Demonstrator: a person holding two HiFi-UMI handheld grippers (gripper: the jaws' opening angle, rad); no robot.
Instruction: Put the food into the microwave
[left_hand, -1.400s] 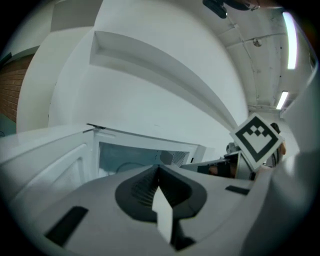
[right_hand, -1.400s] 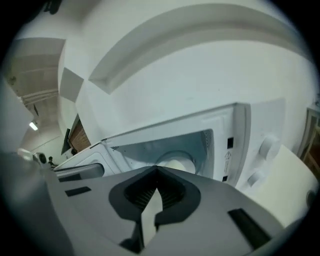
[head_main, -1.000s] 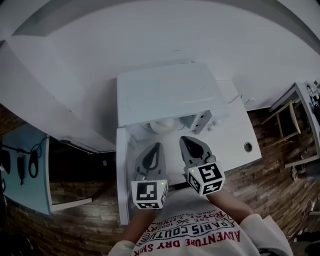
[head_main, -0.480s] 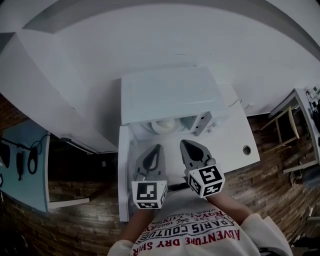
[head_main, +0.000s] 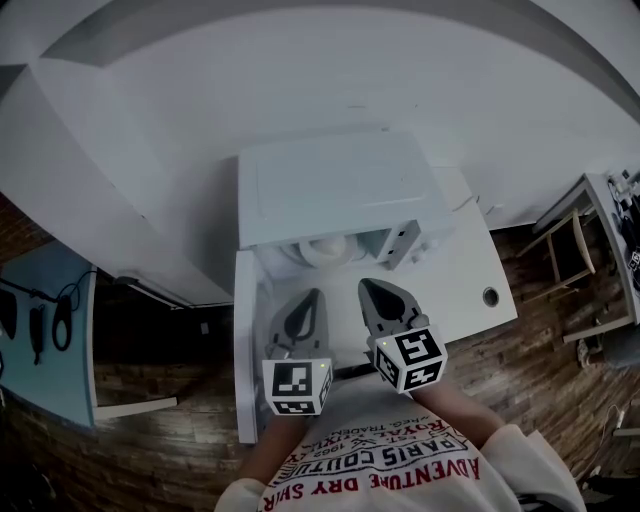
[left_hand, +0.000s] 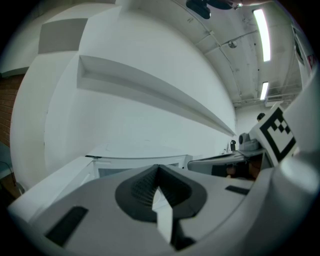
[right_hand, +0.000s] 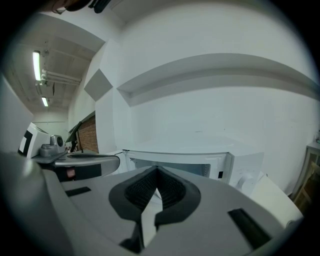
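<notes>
One microwave (head_main: 335, 190), door (head_main: 243, 350) open; one pale round item (head_main: 328, 250), possibly the food, inside. Two in front: left hand-held gripper (head_main: 312, 296) and right hand-held gripper (head_main: 368, 286), jaws together, nothing held

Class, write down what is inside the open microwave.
A pale round dish sits just inside the opening of the microwave. The microwave's top covers the rest of the inside, so what is in the dish and anything further back cannot be seen.
</notes>
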